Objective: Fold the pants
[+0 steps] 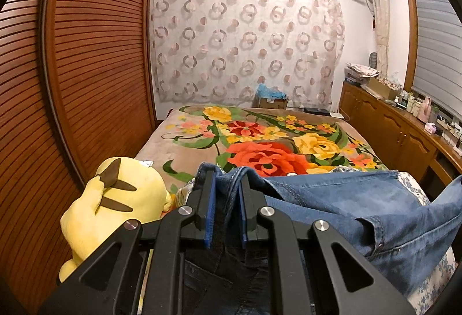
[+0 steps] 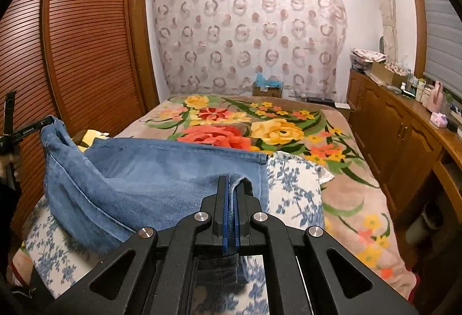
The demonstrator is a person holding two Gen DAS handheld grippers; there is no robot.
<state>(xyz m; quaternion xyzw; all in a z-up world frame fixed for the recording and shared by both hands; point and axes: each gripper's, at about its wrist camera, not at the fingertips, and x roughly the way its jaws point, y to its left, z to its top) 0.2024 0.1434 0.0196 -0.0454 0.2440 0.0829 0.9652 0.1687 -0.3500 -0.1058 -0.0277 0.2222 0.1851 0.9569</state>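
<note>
Blue denim pants [image 1: 361, 205] hang between my two grippers above the near end of the bed. My left gripper [image 1: 226, 179] is shut on a thick bunch of the denim at the pants' left edge. My right gripper [image 2: 231, 180] is shut on a thin denim edge at the right. In the right wrist view the pants [image 2: 150, 179] sag in a trough between both grips, and the left gripper [image 2: 46, 121] shows at the far left holding the raised corner.
A yellow plush toy [image 1: 115, 205] lies left of the pants. A blue-and-white floral cloth [image 2: 291, 187] lies under them on the flowered blanket [image 2: 260, 130]. A slatted wardrobe [image 1: 95, 55] stands left, a wooden cabinet [image 2: 398, 124] with clutter right.
</note>
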